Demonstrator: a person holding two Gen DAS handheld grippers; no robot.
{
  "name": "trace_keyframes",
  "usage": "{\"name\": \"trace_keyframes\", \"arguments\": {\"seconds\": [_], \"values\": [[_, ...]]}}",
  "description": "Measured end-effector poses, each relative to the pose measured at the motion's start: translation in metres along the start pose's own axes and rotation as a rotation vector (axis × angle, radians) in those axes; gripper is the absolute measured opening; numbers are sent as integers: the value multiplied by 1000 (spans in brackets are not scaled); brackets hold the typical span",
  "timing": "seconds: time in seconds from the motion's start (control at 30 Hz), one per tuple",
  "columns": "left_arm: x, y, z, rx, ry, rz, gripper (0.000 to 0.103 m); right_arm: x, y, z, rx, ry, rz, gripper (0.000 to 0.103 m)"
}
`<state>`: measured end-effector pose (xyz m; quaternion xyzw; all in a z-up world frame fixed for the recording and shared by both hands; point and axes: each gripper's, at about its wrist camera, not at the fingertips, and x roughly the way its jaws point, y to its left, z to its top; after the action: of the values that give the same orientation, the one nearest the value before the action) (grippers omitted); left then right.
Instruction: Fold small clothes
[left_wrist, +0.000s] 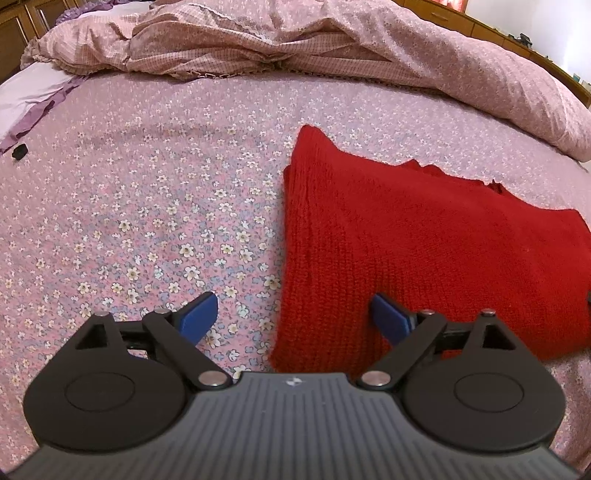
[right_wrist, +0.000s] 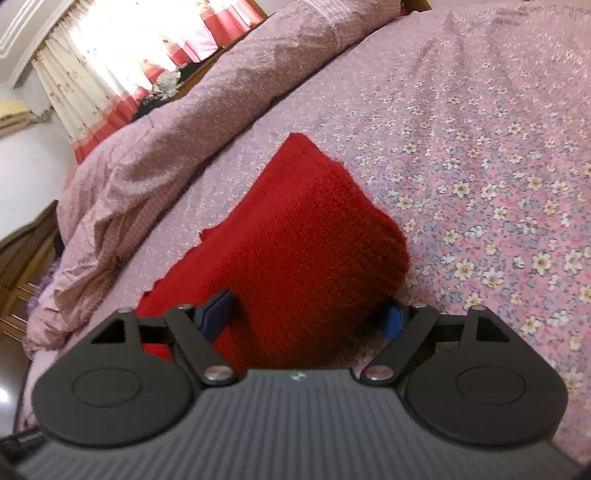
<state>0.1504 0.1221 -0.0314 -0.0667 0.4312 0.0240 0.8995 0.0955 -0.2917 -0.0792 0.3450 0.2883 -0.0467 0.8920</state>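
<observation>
A red knitted garment (left_wrist: 424, 236) lies folded flat on the flowered bedsheet (left_wrist: 147, 206), right of centre in the left wrist view. My left gripper (left_wrist: 295, 314) stands open over its near left edge. One blue fingertip (left_wrist: 201, 314) is over the sheet and the other is over the knit. In the right wrist view the same red garment (right_wrist: 303, 229) bulges up in a thick fold between the fingers of my right gripper (right_wrist: 306, 314). That gripper is open, with a dark gap between the fold and the right pad (right_wrist: 393, 319).
A rumpled pink quilt (left_wrist: 332, 48) is heaped along the far side of the bed, close behind the garment. A small black object (left_wrist: 19, 151) lies on the sheet at far left. Curtains (right_wrist: 110, 59) and wooden furniture (right_wrist: 26, 251) stand beyond the bed.
</observation>
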Motion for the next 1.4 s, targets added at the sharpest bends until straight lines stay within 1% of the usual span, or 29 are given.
{"name": "trace_keyframes", "arguments": {"seconds": [0.13,0.27,0.4,0.5,0.53,0.67,0.7,0.73,0.8,0.83,0.93,1.13,1.27,1.4], "values": [[1,0,1,-1,3,1,94,5,-3,4,25,-10,26,84],[2,0,1,-3,5,2,94,8,-9,6,102,-31,57,84],[3,2,2,-11,10,-3,94,9,-12,8,136,-44,65,83],[3,2,2,-15,13,-4,94,9,-15,8,156,-56,57,74],[3,2,2,-14,13,-4,94,9,-16,8,168,-59,56,70],[3,3,2,-15,13,-4,94,8,-20,8,188,-59,54,62],[3,3,3,-16,13,-4,94,7,-20,7,187,-58,54,56],[3,3,2,-16,12,-4,94,7,-20,6,191,-54,60,46],[1,3,3,-17,10,-2,94,8,-21,5,218,-41,96,35],[-1,4,3,-16,8,-1,94,6,-18,5,212,-48,90,34],[-6,5,3,-11,1,6,94,1,-5,6,134,-72,84,32],[-16,8,4,-18,-13,28,94,-6,9,14,72,-89,97,31],[-20,12,3,-16,-16,41,94,-10,28,21,-15,-111,118,31],[-24,17,3,-22,-19,47,94,-16,54,26,-135,-135,132,31]]}}
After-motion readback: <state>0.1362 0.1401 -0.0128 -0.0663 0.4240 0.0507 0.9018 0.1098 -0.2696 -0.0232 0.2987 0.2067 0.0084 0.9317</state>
